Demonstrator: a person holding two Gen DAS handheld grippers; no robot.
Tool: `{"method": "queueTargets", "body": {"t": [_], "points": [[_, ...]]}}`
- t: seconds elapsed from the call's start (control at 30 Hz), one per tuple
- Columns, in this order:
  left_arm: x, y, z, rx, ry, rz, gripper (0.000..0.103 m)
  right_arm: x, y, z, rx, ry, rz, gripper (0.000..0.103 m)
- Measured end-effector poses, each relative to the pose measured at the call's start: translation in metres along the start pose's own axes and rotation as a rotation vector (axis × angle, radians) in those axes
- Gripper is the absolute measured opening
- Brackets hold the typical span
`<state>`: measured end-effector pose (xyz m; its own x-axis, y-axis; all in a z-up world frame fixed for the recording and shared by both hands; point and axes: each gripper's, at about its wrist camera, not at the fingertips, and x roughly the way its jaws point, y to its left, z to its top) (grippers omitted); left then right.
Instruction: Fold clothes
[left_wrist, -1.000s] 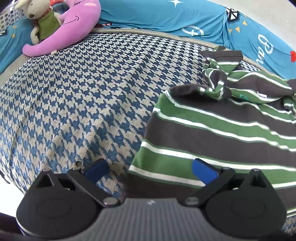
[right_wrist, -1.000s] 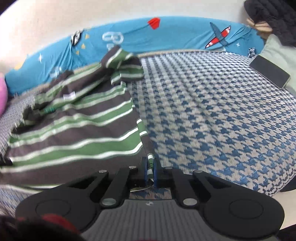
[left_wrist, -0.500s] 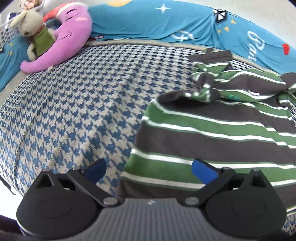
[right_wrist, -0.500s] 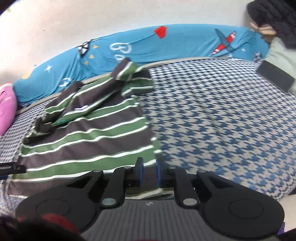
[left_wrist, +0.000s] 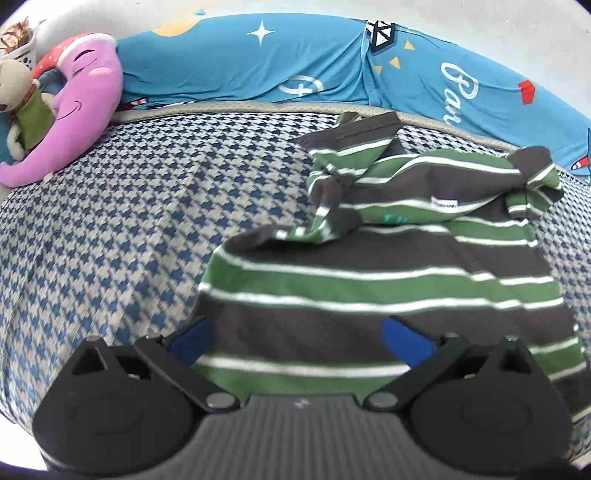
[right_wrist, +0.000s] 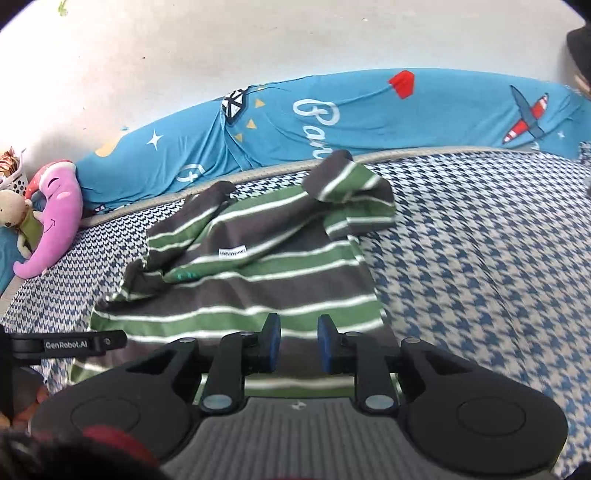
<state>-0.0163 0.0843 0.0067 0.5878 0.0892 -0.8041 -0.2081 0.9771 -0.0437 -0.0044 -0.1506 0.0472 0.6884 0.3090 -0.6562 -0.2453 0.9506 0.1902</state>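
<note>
Both grippers, left gripper (left_wrist: 295, 336) and right gripper (right_wrist: 298, 341), gape above striped shirt (left_wrist: 388, 266).

striped shirt (left_wrist: 369, 280) hem hidden behind gripper bodies, stuffed bear (left_wrist: 18, 96) cut by frame edge

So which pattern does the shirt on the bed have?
The shirt has dark grey and green stripes with thin white lines, clearest in the right wrist view.
</note>
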Motion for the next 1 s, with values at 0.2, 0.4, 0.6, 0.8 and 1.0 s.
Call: {"method": "queueTargets", "body": {"t": [0.2,0.4,0.6,0.8,1.0], "points": [[0.013,-0.003,0.018,-0.036,0.031,-0.034,0.103,0.016,0.004,0.024,-0.034,-0.042,0.015,0.024],[0.027,-0.004,0.045,-0.044,0.03,-0.007,0.103,0.038,0.001,0.043,-0.017,-0.05,0.031,0.026],[0.044,0.0,0.073,-0.037,0.018,0.01,0.103,0.054,-0.005,0.063,0.005,-0.098,0.012,0.028],[0.071,0.01,0.096,-0.097,0.056,-0.02,0.103,0.065,-0.015,0.085,0.03,-0.177,-0.048,0.035],[0.096,0.014,0.114,-0.141,0.077,-0.062,0.103,0.089,-0.027,0.102,0.073,-0.183,-0.046,0.048]]}}
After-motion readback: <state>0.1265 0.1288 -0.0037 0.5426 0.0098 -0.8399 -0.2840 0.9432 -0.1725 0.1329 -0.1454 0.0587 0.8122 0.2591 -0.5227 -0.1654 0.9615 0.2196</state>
